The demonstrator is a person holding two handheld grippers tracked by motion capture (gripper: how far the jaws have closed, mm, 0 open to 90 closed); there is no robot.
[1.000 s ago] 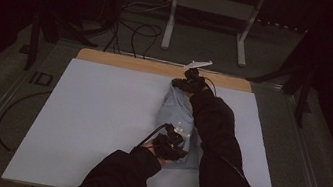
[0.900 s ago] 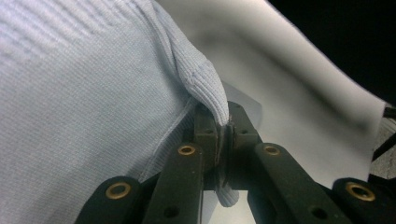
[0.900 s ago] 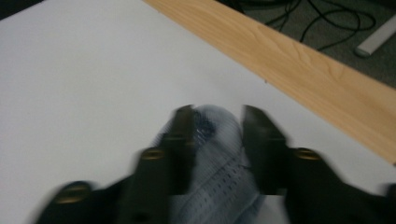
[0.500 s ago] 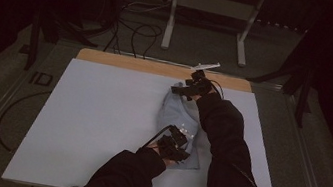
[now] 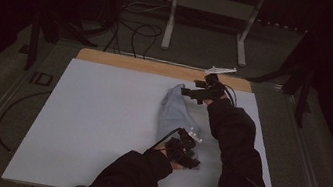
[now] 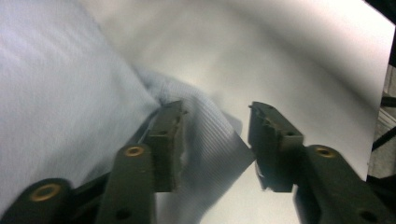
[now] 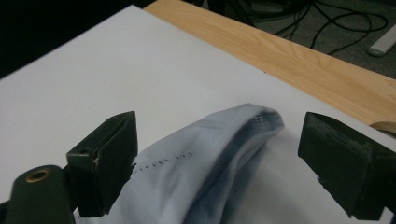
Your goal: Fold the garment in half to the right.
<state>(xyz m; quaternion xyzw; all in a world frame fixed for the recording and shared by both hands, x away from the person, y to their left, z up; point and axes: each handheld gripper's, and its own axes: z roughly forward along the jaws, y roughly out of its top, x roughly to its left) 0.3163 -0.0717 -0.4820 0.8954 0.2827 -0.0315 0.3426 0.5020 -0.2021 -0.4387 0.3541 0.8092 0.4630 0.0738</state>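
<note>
Cloth (image 7: 205, 163): fine ribbed knit, matt. Sheet (image 5: 100, 113): smooth, matt. Table (image 7: 299, 60) far edge: bare wood. Jaws: matt black.

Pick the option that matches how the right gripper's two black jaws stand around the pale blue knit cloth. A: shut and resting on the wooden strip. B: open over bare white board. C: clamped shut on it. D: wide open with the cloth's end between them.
D: in the right gripper view the right gripper has its jaws wide apart, with the bunched end of the pale blue knit cloth lying between them, ungripped.
</note>
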